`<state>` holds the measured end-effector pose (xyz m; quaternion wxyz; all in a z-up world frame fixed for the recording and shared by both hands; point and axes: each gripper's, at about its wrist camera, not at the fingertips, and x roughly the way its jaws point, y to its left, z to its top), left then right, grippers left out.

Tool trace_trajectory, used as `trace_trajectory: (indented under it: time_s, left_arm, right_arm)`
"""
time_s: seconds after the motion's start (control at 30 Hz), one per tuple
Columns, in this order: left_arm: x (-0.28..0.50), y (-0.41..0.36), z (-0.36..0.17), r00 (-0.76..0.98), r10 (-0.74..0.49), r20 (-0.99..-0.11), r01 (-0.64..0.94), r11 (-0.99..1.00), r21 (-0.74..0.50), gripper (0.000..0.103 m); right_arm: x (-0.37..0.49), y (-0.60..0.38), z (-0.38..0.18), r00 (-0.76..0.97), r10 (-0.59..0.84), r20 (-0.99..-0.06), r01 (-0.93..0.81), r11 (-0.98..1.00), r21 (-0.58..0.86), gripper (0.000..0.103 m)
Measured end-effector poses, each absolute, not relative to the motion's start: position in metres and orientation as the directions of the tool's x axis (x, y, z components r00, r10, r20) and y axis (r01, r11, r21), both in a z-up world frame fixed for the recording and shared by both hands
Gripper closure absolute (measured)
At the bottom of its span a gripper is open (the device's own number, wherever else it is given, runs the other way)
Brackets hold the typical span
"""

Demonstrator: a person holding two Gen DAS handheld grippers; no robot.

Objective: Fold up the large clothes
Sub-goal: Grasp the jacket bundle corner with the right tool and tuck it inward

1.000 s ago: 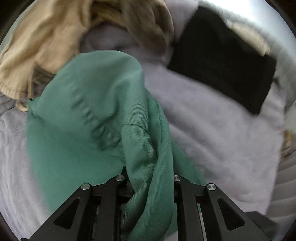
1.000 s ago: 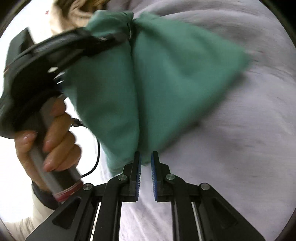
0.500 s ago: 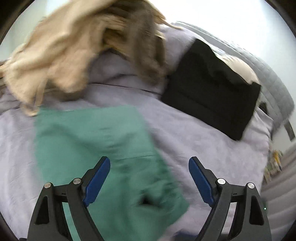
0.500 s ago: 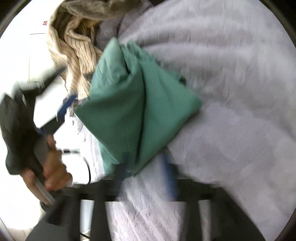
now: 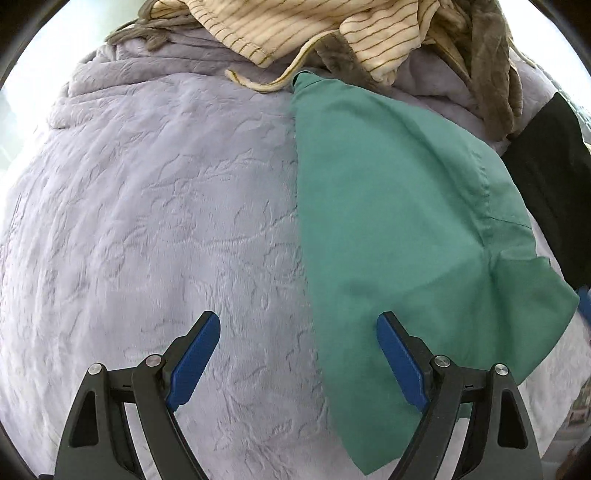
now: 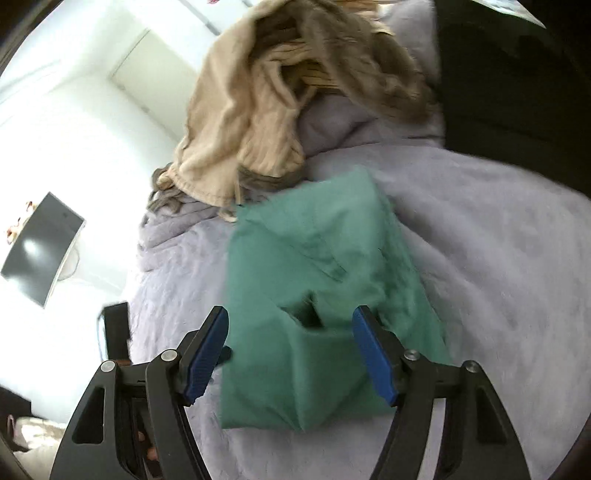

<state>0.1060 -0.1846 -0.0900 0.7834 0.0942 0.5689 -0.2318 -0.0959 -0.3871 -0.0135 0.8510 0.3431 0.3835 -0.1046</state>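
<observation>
A folded green garment lies flat on the lilac bedspread. My left gripper is open and empty just above the bed, its right finger over the garment's near left edge. In the right wrist view the same green garment lies below my right gripper, which is open and empty, jaws wide apart over the garment's near end.
A heap of beige and striped clothes lies at the far edge of the bed, also in the right wrist view. A folded black garment lies to the right. A monitor stands off the bed, left.
Both grippers opened and let go of the green garment. It dropped from hanging in the air to lying folded on the bedspread. Both grippers drew back.
</observation>
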Motion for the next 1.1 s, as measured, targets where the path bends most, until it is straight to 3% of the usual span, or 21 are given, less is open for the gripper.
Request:
trace_trajectory:
  time_s: [0.07, 0.1, 0.13, 0.17, 0.33, 0.47, 0.67, 0.7, 0.73, 0.77, 0.8, 0.87, 0.93, 1.07, 1.1]
  left_arm:
    - [0.105, -0.185, -0.088, 0.245, -0.255, -0.936, 0.468, 0.876, -0.116, 0.016]
    - [0.106, -0.184, -0.086, 0.243, -0.254, -0.936, 0.463, 0.878, -0.118, 0.016]
    - [0.105, -0.185, -0.085, 0.239, -0.254, -0.937, 0.459, 0.880, -0.122, 0.016]
    - [0.105, -0.184, -0.084, 0.234, -0.254, -0.938, 0.455, 0.882, -0.126, 0.016]
    - [0.099, -0.180, -0.083, 0.231, -0.249, -0.941, 0.483, 0.869, -0.112, 0.016]
    - [0.094, -0.176, -0.088, 0.221, -0.251, -0.943, 0.488, 0.865, -0.116, 0.015]
    - [0.092, -0.178, -0.072, 0.260, -0.244, -0.935, 0.510, 0.856, -0.081, 0.015]
    - [0.093, -0.177, -0.070, 0.256, -0.254, -0.933, 0.514, 0.853, -0.091, 0.015]
    - [0.093, -0.177, -0.070, 0.250, -0.260, -0.933, 0.515, 0.851, -0.099, 0.015]
    - [0.093, -0.176, -0.071, 0.243, -0.265, -0.933, 0.515, 0.850, -0.107, 0.015]
    - [0.092, -0.175, -0.072, 0.237, -0.265, -0.935, 0.514, 0.851, -0.110, 0.015]
    - [0.088, -0.174, -0.078, 0.224, -0.256, -0.940, 0.506, 0.855, -0.112, 0.015]
    - [0.084, -0.172, -0.082, 0.209, -0.253, -0.944, 0.499, 0.858, -0.120, 0.015]
    - [0.078, -0.166, -0.086, 0.203, -0.268, -0.942, 0.485, 0.863, -0.141, 0.015]
    - [0.078, -0.164, -0.087, 0.198, -0.273, -0.941, 0.480, 0.865, -0.150, 0.015]
  right_arm:
    - [-0.084, -0.387, -0.019, 0.635, 0.133, -0.761, 0.429, 0.759, 0.490, 0.031]
    - [-0.076, -0.389, -0.027, 0.594, 0.138, -0.793, 0.432, 0.777, 0.459, 0.050]
    - [-0.070, -0.390, -0.035, 0.555, 0.129, -0.822, 0.434, 0.799, 0.418, 0.089]
    - [-0.071, -0.391, -0.042, 0.517, 0.121, -0.847, 0.443, 0.810, 0.386, 0.099]
    - [-0.128, -0.417, -0.084, 0.408, 0.077, -0.910, 0.586, 0.741, 0.326, 0.099]
    - [-0.167, -0.435, -0.121, 0.415, 0.189, -0.890, 0.661, 0.609, 0.438, 0.099]
    - [-0.190, -0.444, -0.073, 0.502, 0.094, -0.860, 0.647, 0.620, 0.445, 0.093]
    - [-0.189, -0.447, -0.064, 0.524, 0.090, -0.847, 0.629, 0.629, 0.456, 0.077]
    - [-0.185, -0.451, -0.055, 0.541, 0.097, -0.836, 0.609, 0.639, 0.469, 0.047]
    - [-0.177, -0.454, -0.050, 0.547, 0.107, -0.830, 0.597, 0.645, 0.477, 0.032]
    - [-0.165, -0.458, -0.046, 0.563, 0.134, -0.815, 0.570, 0.651, 0.501, 0.027]
    - [-0.136, -0.463, -0.046, 0.585, 0.189, -0.789, 0.524, 0.655, 0.545, 0.032]
    - [-0.107, -0.467, -0.053, 0.581, 0.209, -0.786, 0.505, 0.665, 0.550, 0.045]
    - [-0.061, -0.474, -0.095, 0.527, 0.286, -0.800, 0.531, 0.625, 0.573, 0.052]
    - [-0.056, -0.475, -0.102, 0.512, 0.289, -0.809, 0.539, 0.624, 0.565, 0.067]
